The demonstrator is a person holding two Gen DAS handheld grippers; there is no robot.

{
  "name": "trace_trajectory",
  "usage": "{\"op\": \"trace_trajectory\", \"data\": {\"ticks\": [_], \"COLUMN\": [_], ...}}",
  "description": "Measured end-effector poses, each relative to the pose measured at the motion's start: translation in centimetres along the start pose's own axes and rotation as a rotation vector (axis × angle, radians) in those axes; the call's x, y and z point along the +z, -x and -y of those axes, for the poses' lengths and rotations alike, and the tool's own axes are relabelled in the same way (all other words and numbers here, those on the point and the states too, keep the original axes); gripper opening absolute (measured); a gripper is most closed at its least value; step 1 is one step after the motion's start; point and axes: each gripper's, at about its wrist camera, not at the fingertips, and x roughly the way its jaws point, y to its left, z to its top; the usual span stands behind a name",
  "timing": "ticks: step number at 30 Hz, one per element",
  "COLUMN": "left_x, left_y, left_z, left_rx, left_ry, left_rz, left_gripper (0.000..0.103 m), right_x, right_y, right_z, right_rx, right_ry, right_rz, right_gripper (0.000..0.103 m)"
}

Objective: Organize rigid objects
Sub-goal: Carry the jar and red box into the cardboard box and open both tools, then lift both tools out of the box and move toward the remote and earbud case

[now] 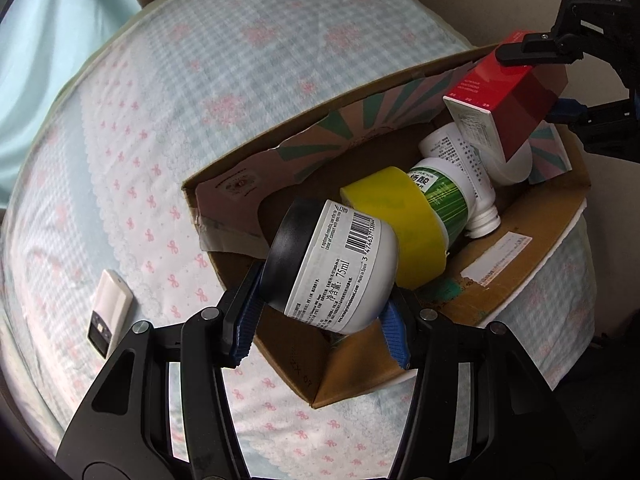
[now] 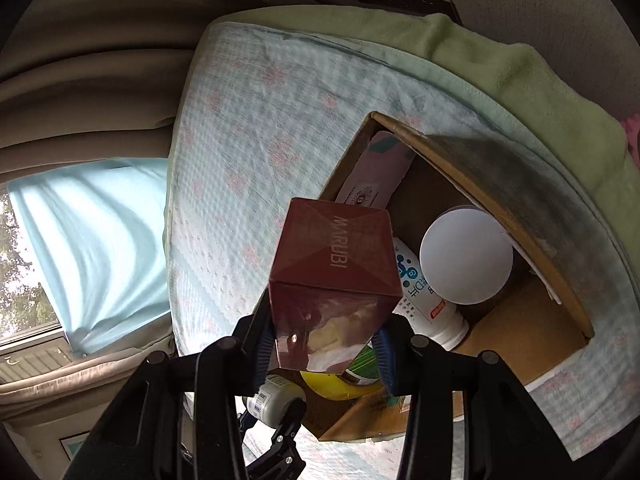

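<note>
My left gripper (image 1: 320, 330) is shut on a white jar with a black lid (image 1: 332, 264), held tilted over the near corner of an open cardboard box (image 1: 532, 256). Inside the box lie a yellow tape roll (image 1: 396, 224), a green-labelled bottle (image 1: 444, 196) and a white bottle (image 1: 464, 160). My right gripper (image 2: 324, 352) is shut on a dark red carton (image 2: 336, 268) above the box (image 2: 516, 332). That carton (image 1: 516, 92) shows at the upper right of the left wrist view, over the far end of the box. A white round lid (image 2: 466, 256) and the jar (image 2: 272, 400) show below.
The box sits on a bed with a checked blue-and-pink cover (image 1: 200, 100). A white remote (image 1: 110, 308) lies on the cover left of the box. A green blanket (image 2: 540, 80) lies behind the box, and a curtain (image 2: 92, 240) and window are at the left.
</note>
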Motion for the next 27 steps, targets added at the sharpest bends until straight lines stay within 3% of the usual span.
{"op": "trace_trajectory", "data": {"ticks": [8,10,11,12,13,21,27], "left_x": [0.6,0.6,0.6,0.5,0.5,0.5,0.9], "left_y": [-0.5,0.1,0.5,1.0,1.2,1.7,2.6], "left_z": [0.6,1.0,1.3,1.4,1.7,2.5,3.0], "left_rx": [0.058,0.082,0.079,0.073,0.069,0.07,0.089], "left_ry": [-0.053,-0.077,-0.084,-0.092,-0.1,-0.1,-0.116], "left_rz": [-0.008,0.009,0.021,0.037,0.043,0.034,0.048], "left_gripper": [0.05,0.069,0.103,0.103,0.103,0.103,0.103], "right_x": [0.0,0.3,0.4,0.3,0.2,-0.2,-0.9], "right_y": [-1.2,-1.2,-1.2,-0.9,-0.6,-0.7,0.8], "right_z": [0.7,0.2,-0.2,-0.7,-1.1,-2.2,-1.6], "right_rx": [0.009,-0.062,-0.103,-0.143,-0.163,-0.236,-0.216], "right_ry": [-0.059,-0.038,-0.017,-0.001,0.015,0.102,0.089], "right_rz": [-0.019,-0.021,-0.014,0.004,0.023,0.042,0.056], "right_gripper": [0.041,0.045,0.063,0.095,0.103,0.103,0.103]}}
